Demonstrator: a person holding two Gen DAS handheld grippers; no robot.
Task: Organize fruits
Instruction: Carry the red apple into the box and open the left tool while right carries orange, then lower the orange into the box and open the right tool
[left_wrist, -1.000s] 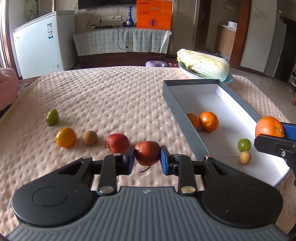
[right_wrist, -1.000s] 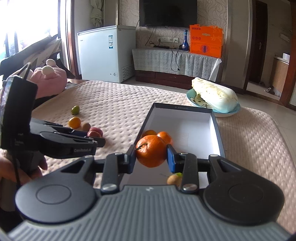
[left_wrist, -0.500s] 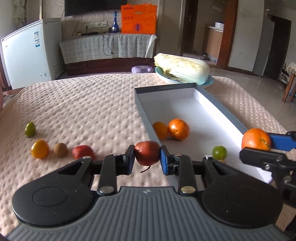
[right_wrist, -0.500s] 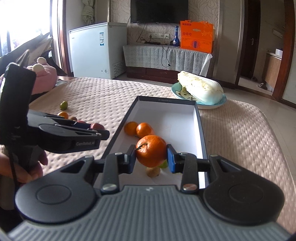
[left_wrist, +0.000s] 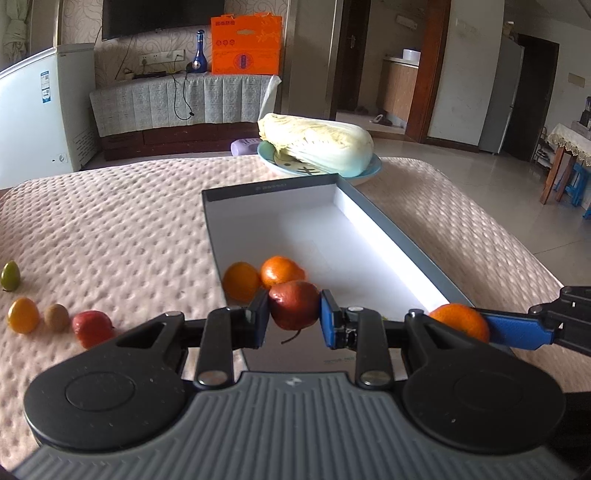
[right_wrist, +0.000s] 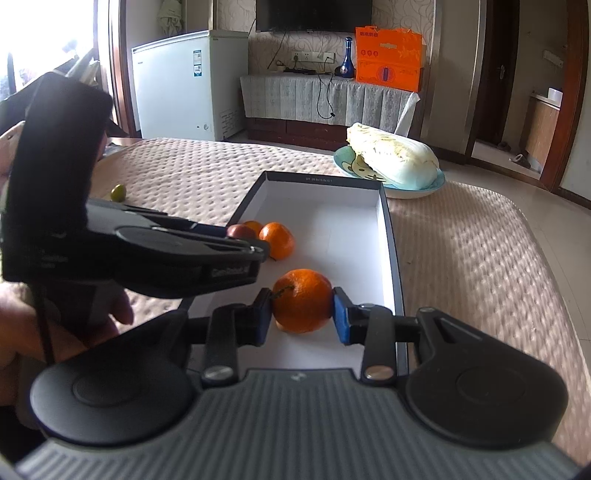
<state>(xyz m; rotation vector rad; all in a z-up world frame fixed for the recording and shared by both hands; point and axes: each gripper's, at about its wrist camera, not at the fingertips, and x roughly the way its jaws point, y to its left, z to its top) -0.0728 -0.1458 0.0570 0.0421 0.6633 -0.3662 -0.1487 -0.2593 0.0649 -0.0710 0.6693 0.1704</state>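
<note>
My left gripper (left_wrist: 294, 314) is shut on a dark red apple (left_wrist: 293, 309) and holds it over the near left part of the grey box (left_wrist: 391, 221). My right gripper (right_wrist: 303, 314) is shut on an orange (right_wrist: 302, 300) above the box's white floor (right_wrist: 332, 221); this orange also shows in the left wrist view (left_wrist: 460, 320). Two oranges (left_wrist: 280, 271) lie inside the box. On the cloth to the left lie a red apple (left_wrist: 90, 326), a kiwi (left_wrist: 56, 316), a yellow fruit (left_wrist: 23, 314) and a green fruit (left_wrist: 10, 275).
A blue plate (left_wrist: 369, 168) with a cabbage (left_wrist: 317, 144) stands just behind the box. The pink quilted cloth (left_wrist: 110, 221) covers the table. The left gripper's body (right_wrist: 147, 254) crosses the left of the right wrist view.
My left gripper has carried the dark red apple to the right, from the cloth to over the box. My right gripper has moved the orange forward over the box floor.
</note>
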